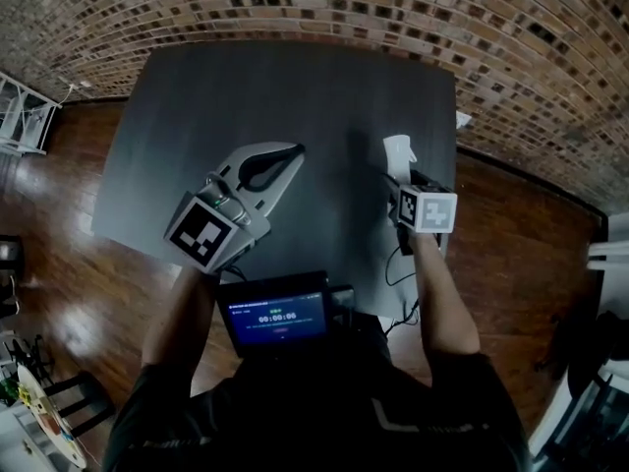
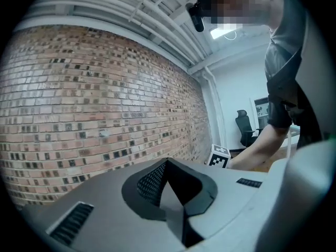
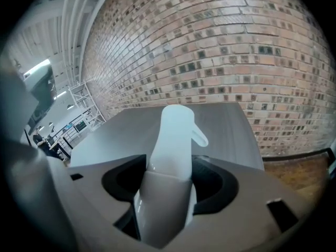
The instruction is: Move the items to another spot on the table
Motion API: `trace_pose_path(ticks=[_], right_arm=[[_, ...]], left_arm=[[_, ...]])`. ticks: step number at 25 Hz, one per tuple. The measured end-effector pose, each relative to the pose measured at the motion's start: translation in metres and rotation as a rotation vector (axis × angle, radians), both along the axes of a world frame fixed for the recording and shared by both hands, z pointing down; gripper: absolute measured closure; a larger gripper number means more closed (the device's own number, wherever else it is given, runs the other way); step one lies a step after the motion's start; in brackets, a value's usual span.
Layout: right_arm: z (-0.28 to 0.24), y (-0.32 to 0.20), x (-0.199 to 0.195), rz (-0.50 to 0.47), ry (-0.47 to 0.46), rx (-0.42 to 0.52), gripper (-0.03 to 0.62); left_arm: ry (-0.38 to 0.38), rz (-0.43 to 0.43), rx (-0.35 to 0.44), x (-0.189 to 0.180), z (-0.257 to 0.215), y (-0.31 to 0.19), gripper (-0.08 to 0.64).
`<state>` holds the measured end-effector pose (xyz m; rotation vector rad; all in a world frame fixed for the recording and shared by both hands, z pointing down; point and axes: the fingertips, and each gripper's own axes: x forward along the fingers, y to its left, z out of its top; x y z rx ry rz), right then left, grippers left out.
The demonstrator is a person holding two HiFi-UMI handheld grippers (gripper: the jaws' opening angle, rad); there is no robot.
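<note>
A white spray bottle [image 1: 399,153] with its nozzle head up sits between the jaws of my right gripper [image 1: 404,179], over the right half of the dark table [image 1: 246,96]. In the right gripper view the bottle [image 3: 173,151] fills the gap and both jaws press on its body. My left gripper [image 1: 293,151] is held over the table's middle, tilted, jaws shut with nothing in them. In the left gripper view the left gripper [image 2: 169,168] has its jaw tips together and points at the brick wall.
A small screen [image 1: 278,318] hangs at the person's chest near the table's front edge. A brick wall [image 1: 393,8] runs behind the table, with wooden floor [image 1: 69,264] on both sides. A white rack [image 1: 20,116] stands at the far left.
</note>
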<state>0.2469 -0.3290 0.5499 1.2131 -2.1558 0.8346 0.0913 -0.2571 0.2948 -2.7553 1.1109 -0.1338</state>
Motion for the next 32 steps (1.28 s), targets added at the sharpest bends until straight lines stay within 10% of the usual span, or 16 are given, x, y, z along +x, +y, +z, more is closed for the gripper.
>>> trace_pose_path(ticks=[32], right_arm=[[-0.084,0.157,-0.441,-0.542,-0.025,0.143,0.314]], left_arm=[[0.03,-0.485,0.116,-0.374,-0.038,0.248,0.558]])
